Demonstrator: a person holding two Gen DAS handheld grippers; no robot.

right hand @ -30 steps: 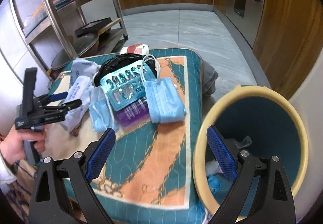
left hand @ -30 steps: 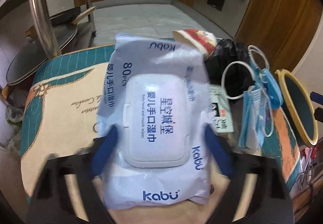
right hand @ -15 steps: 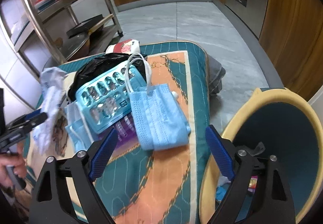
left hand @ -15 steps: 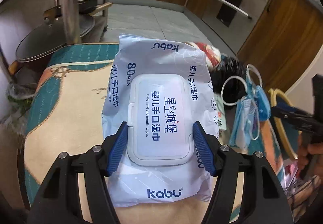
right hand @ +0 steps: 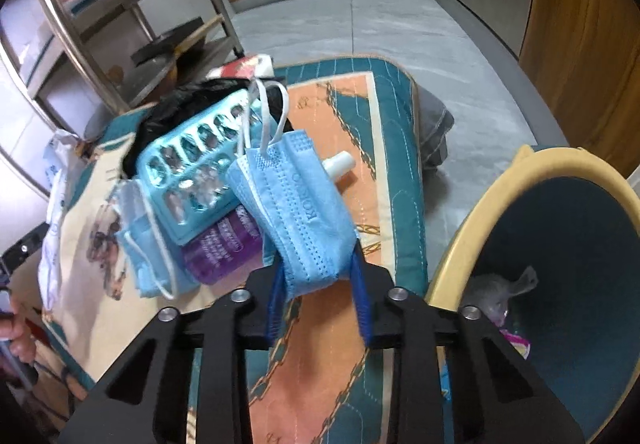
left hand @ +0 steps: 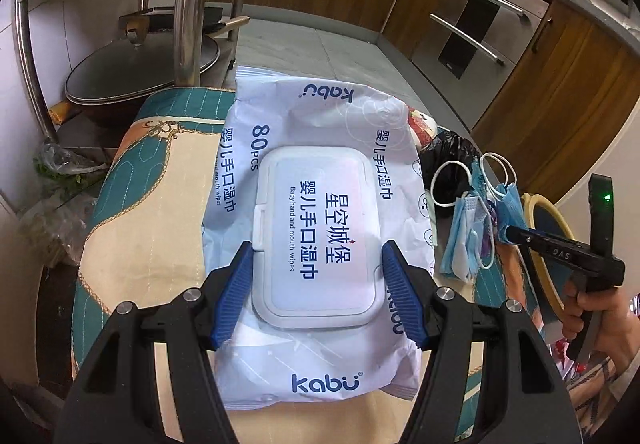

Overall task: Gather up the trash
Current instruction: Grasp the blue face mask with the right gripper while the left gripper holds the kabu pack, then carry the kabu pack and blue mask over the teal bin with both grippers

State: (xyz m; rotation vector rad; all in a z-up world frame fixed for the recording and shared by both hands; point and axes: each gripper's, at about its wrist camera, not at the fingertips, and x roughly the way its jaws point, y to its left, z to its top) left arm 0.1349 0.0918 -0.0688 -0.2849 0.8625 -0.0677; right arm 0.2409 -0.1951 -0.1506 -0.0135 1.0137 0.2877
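My left gripper [left hand: 318,276] is shut on a white Kabu baby-wipes pack [left hand: 320,211], holding it by its lid above the patterned cushion [left hand: 152,179]. My right gripper [right hand: 316,276] is shut on the near end of a blue face mask [right hand: 296,195], next to the trash bin [right hand: 480,228]. Beside the mask lie a turquoise blister tray [right hand: 188,167], a purple packet [right hand: 224,244], another blue mask [right hand: 144,248] and a black bag [right hand: 188,99]. The right gripper also shows in the left wrist view [left hand: 560,248].
The yellow-rimmed, dark blue bin holds some trash [right hand: 500,296] at the cushion's right edge. A metal rack [right hand: 120,23] with pans stands at the back left. Wooden cabinets [left hand: 560,83] line the far side. A red and white cup [right hand: 240,67] lies at the far edge.
My right gripper moved forward and closed on the blue mask. My left gripper tightened on the wipes pack and raised it slightly.
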